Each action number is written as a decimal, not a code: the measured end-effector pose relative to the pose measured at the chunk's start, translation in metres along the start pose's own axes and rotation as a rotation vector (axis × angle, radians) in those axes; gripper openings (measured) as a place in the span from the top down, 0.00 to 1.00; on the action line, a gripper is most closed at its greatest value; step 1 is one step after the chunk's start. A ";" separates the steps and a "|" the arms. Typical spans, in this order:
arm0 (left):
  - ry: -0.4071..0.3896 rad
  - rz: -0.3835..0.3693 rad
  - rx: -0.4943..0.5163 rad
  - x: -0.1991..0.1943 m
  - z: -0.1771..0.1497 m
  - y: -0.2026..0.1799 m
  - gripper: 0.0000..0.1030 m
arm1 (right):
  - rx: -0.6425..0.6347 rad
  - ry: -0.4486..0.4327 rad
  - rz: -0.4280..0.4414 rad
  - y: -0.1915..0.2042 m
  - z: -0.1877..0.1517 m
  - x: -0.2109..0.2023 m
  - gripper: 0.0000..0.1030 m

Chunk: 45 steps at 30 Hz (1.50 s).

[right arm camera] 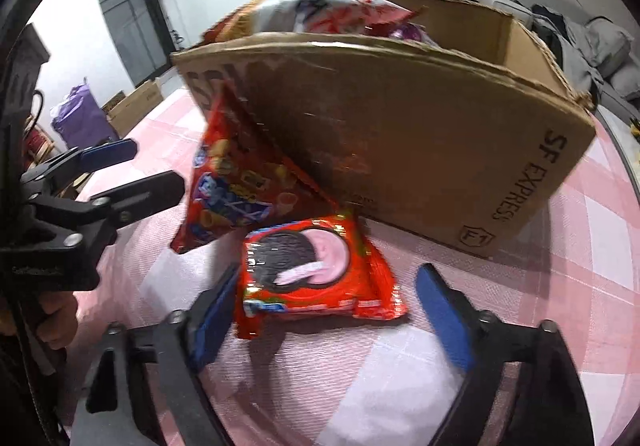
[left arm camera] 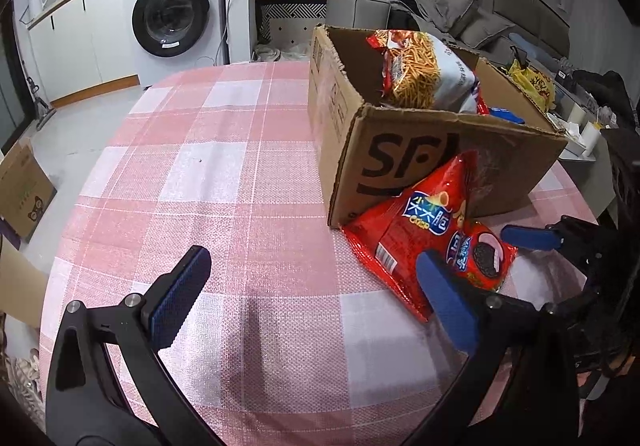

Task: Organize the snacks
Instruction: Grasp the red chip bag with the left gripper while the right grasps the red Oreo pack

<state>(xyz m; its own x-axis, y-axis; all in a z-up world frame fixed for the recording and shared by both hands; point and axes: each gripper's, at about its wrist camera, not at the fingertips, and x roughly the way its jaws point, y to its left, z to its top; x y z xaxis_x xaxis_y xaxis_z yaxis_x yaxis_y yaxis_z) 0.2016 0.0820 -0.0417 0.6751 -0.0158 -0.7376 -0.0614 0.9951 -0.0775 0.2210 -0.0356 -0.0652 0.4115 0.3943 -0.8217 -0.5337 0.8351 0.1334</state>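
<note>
A round table [left arm camera: 224,174] is covered with a pink and white checked cloth, and an open cardboard box [left arm camera: 400,150] is set on its far right part. The box is printed with large dark letters. A bag of thin fried sticks [left arm camera: 420,70] is propped inside it, rising above the rim, and other packets are seen only partly behind it.

A large red snack bag [right arm camera: 236,186] is leaned against the near wall of the box, its lower edge on the cloth. A smaller red cookie packet [right arm camera: 316,274] (a dark sandwich cookie with pink filling is pictured on it) is laid flat on the cloth just in front of that bag, touching its lower edge.

The right gripper [right arm camera: 324,310] is lowered around the cookie packet. Its jaws are partly open; the left pad is set against the packet's edge, while the right pad is kept apart from it, so no grip is yet made.

The left gripper [left arm camera: 316,294] is held over bare cloth to the left of the snacks, its jaws spread wide and nothing held between them.

Beyond the table a white washing machine [left arm camera: 176,14] is fitted beside white cabinets under a counter with a kettle. A grey sofa [left arm camera: 452,14] heaped with clothes is placed behind the box. Another cardboard box [left arm camera: 24,190] is left on the pale floor at the left.
</note>
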 end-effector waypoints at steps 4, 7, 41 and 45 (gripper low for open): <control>-0.009 0.000 -0.003 -0.002 0.000 -0.001 0.01 | -0.030 -0.002 -0.007 0.008 -0.001 0.001 0.34; -0.009 -0.007 -0.009 -0.004 0.000 -0.002 0.01 | -0.014 -0.004 0.030 0.008 -0.003 -0.004 0.49; 0.139 -0.110 0.042 0.046 0.006 -0.064 0.40 | 0.144 -0.092 0.005 -0.046 -0.020 -0.065 0.51; 0.123 -0.166 -0.003 0.043 0.005 -0.057 0.46 | 0.146 -0.095 0.006 -0.046 -0.022 -0.068 0.51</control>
<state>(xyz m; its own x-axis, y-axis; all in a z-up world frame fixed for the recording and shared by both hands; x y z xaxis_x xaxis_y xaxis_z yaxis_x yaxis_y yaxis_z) 0.2379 0.0247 -0.0659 0.5814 -0.1916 -0.7908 0.0410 0.9775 -0.2067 0.2016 -0.1087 -0.0276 0.4798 0.4285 -0.7656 -0.4262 0.8766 0.2235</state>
